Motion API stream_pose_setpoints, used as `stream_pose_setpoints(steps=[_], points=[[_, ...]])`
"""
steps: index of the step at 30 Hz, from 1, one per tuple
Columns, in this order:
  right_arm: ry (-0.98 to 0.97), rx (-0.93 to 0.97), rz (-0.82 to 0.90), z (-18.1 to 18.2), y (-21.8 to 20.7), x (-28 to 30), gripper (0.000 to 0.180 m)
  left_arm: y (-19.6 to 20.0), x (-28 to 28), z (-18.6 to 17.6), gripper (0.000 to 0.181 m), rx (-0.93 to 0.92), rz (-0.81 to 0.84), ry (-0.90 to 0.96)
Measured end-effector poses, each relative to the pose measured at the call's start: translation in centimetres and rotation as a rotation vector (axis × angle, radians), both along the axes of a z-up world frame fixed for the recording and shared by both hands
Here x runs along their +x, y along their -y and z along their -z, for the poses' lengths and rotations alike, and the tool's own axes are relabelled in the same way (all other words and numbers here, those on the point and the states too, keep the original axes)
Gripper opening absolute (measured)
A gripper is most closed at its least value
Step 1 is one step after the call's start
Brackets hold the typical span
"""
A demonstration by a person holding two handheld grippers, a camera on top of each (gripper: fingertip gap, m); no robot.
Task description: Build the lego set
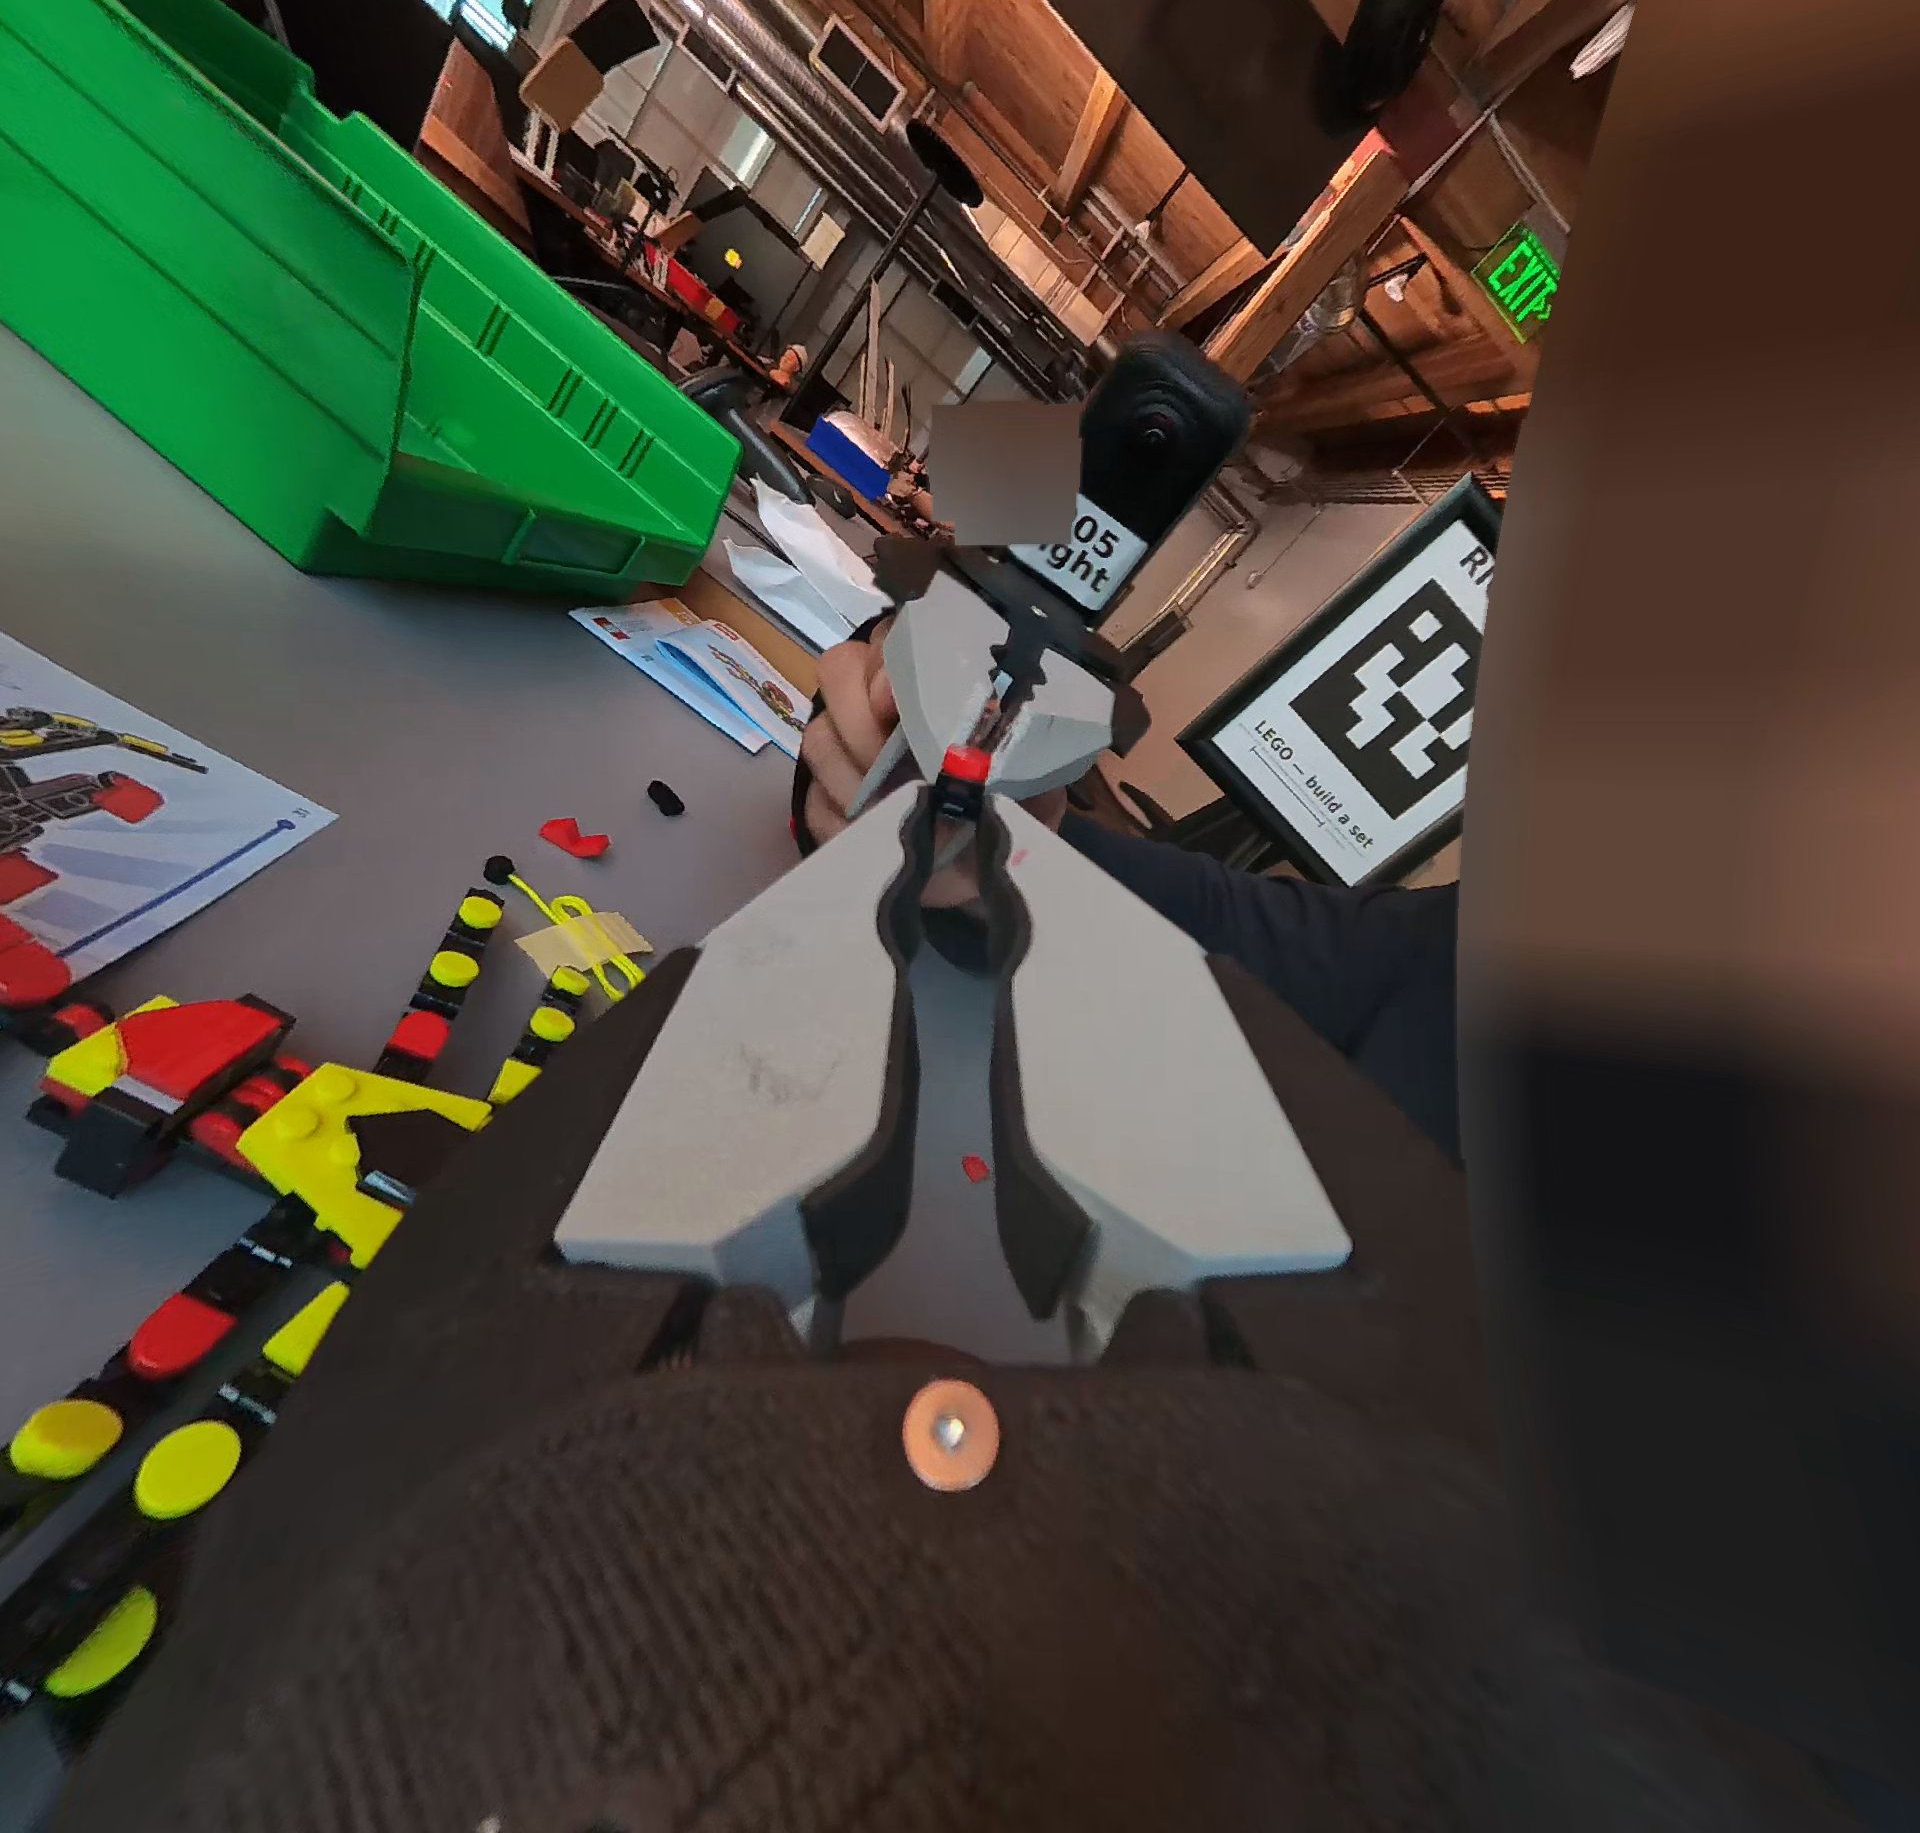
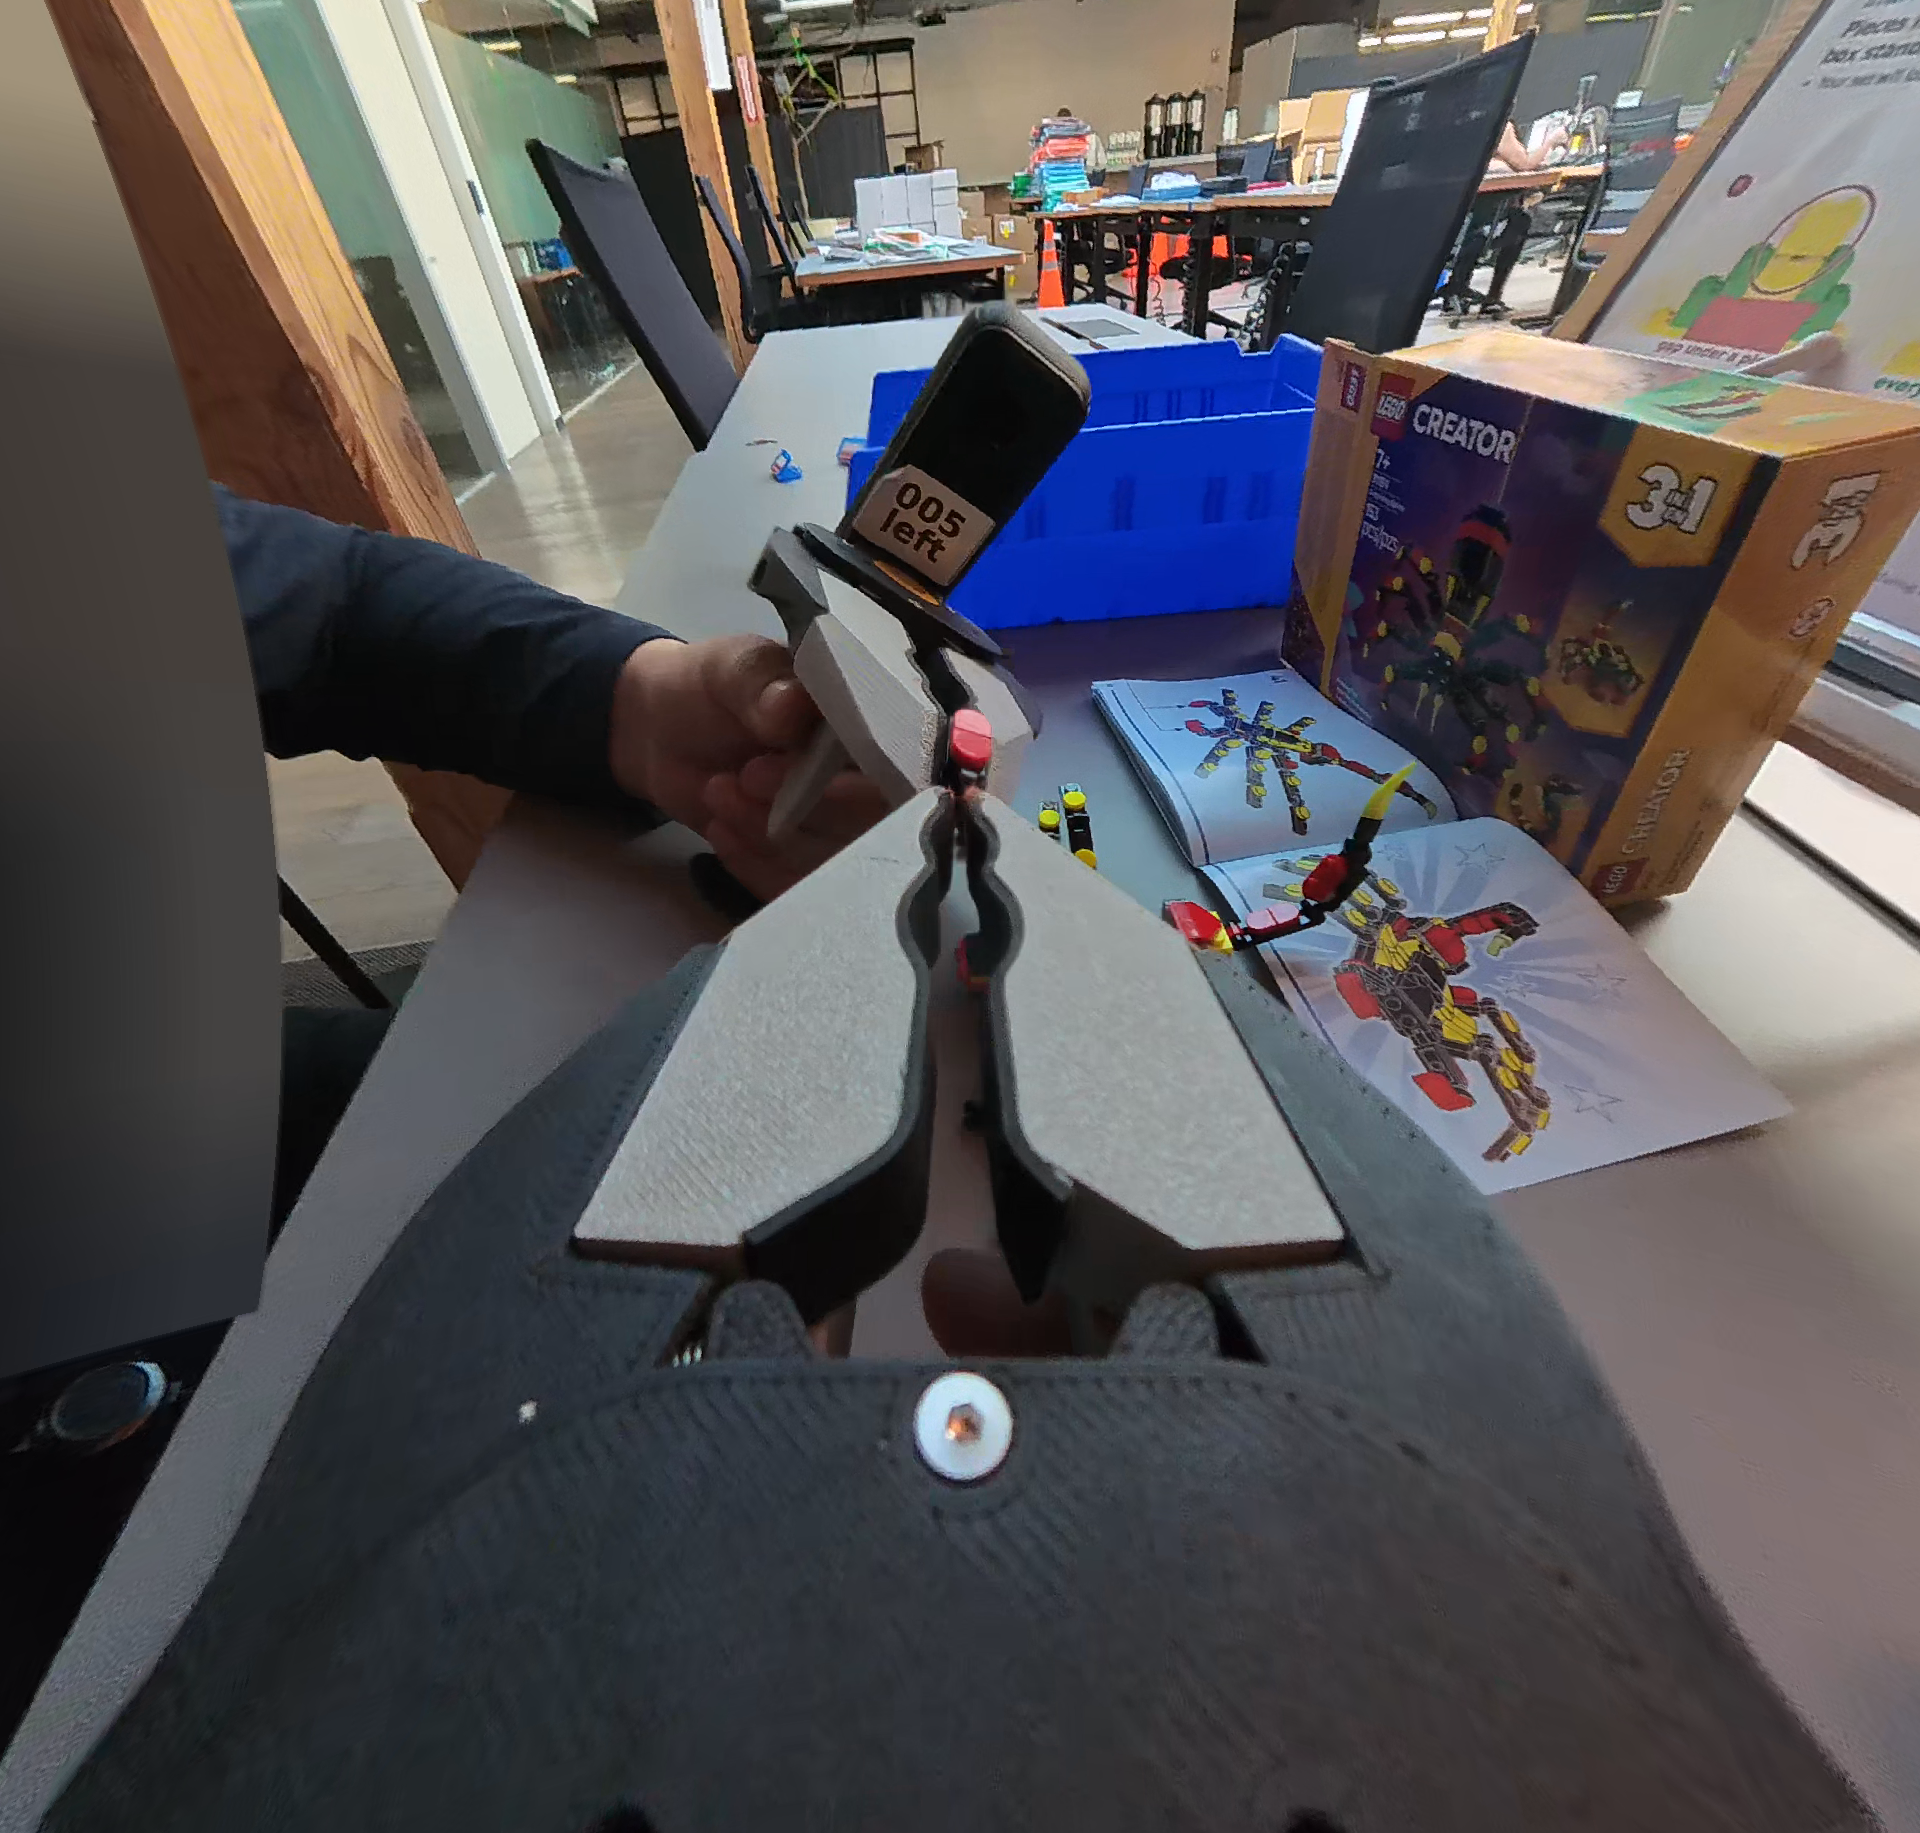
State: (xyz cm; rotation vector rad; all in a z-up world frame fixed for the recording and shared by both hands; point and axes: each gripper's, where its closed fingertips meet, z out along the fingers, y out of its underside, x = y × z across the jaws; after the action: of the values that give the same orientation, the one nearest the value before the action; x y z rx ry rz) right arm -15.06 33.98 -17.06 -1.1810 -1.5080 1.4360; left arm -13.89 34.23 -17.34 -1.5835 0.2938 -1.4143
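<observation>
My left gripper (image 1: 961, 815) and my right gripper (image 2: 961, 804) meet tip to tip above the grey table. Both are shut on one small red-and-black lego piece (image 1: 963, 781), which also shows in the right wrist view (image 2: 968, 744). The right gripper (image 1: 997, 713) faces me in the left wrist view, and the left gripper (image 2: 940, 713) faces me in the right wrist view. A part-built red, yellow and black model (image 1: 208, 1066) with long legs lies on the table at lower left. A red-and-black tail section (image 2: 1309, 890) with a yellow tip rests on the picture sheet (image 2: 1507, 1035).
A green bin (image 1: 312, 277) stands at the back left, a blue bin (image 2: 1143, 495) and the lego box (image 2: 1610, 588) on the other side. Instruction booklets (image 2: 1247, 755) (image 1: 717, 671), a loose red piece (image 1: 577, 836), a black piece (image 1: 665, 796) and yellow string (image 1: 592, 936) lie about. The grippers are tip to tip, or close to it.
</observation>
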Motion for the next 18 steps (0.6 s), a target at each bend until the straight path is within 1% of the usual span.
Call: stream_pose_setpoints(steps=[4, 8, 14, 18], points=[[0.007, 0.112, 0.051, 0.22, -0.22, -0.12, 0.0, -0.1, 0.0, 0.21, 0.004, -0.019, 0.001, 0.002], [0.007, 0.134, 0.073, 0.22, -0.31, -0.14, 0.0, -0.19, -0.02, 0.26, 0.004, 0.013, -0.028, -0.042], [0.018, 0.009, 0.001, 0.4, 0.37, -0.02, 0.0, 0.46, 0.12, 0.57, 0.004, 0.058, -0.013, -0.125], [0.016, -0.188, -0.002, 0.17, -0.07, -0.65, 0.0, 0.03, -0.55, 0.46, 0.004, 0.078, -0.061, -0.147]])
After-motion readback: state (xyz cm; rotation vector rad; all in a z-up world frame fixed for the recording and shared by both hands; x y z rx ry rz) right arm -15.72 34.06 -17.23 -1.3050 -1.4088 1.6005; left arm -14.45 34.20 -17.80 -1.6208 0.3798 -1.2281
